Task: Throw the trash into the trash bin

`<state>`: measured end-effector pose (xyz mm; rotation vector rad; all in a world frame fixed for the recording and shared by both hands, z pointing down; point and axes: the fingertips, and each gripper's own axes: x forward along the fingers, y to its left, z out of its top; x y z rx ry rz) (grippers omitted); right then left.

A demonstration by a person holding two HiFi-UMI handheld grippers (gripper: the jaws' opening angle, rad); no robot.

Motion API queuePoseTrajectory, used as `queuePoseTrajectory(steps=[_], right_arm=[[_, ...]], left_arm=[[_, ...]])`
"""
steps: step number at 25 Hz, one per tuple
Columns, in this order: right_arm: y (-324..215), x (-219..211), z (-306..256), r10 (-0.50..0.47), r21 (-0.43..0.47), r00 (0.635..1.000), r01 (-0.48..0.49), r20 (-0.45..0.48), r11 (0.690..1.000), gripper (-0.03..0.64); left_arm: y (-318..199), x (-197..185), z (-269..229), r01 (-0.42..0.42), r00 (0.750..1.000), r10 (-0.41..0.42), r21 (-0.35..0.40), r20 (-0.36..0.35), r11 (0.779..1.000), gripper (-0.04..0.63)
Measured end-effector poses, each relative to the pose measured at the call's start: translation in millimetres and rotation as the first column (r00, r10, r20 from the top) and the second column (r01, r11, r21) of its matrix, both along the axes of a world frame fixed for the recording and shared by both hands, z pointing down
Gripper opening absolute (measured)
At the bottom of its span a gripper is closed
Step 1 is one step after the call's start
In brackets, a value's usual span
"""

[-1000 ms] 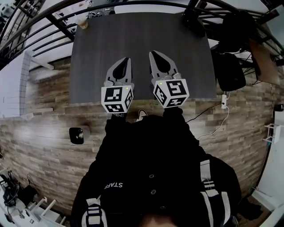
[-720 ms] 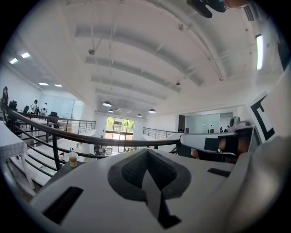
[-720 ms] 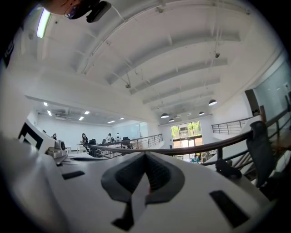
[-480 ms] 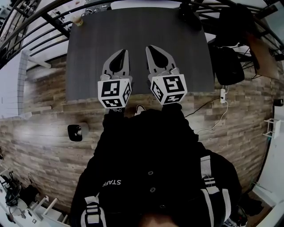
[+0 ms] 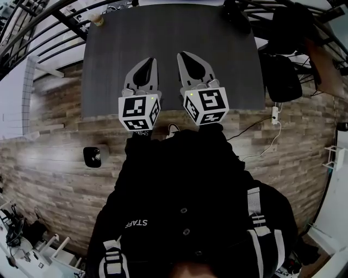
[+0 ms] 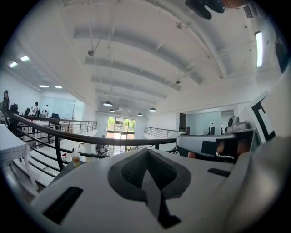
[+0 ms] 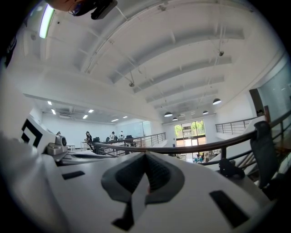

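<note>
At table's (image 5: 168, 43) far corner, drink cup (image 5: 98, 19)

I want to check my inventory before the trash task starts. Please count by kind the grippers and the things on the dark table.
Grippers: 2, the left gripper and the right gripper
Cup: 1, at the far left corner
Dark item: 1, at the far right corner, kind unclear
Total: 4

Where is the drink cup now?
In the head view, the cup stands on the far left corner of the dark table, beside the black railing.
</note>
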<state>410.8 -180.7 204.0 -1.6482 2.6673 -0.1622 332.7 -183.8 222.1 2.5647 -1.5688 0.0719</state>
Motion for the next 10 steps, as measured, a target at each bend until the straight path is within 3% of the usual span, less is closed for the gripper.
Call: queuePoseTrajectory(steps=[10], right_arm=[[1.5,-0.2,0.4,-0.008,0.000,1.000,0.008,-0.005,1.000,0.014]], left_arm=[[3.4,-4.0,-2.8,0.013,1.000,-0.013,0.004,0.001,1.000,0.000]])
